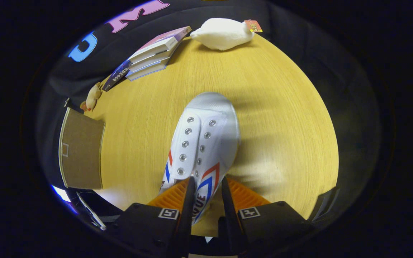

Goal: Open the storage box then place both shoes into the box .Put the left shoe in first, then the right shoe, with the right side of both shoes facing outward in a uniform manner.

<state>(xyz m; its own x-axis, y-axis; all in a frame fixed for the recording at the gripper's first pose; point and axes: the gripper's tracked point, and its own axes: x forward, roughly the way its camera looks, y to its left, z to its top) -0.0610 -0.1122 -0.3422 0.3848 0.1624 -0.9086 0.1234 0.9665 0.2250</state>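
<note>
A white canvas shoe with metal eyelets and red and blue chevrons hangs above the wooden table, its toe pointing away from me. My gripper is shut on the shoe's side wall near the heel, one finger inside the opening and one outside. A brown storage box stands to the left of the shoe at the table's edge; from here I see a flat brown face with a pale rim, and I cannot tell whether it is open.
A stack of books lies at the far left corner of the table. A white plush toy with a tag rests at the far edge. A small tan figure sits beyond the box.
</note>
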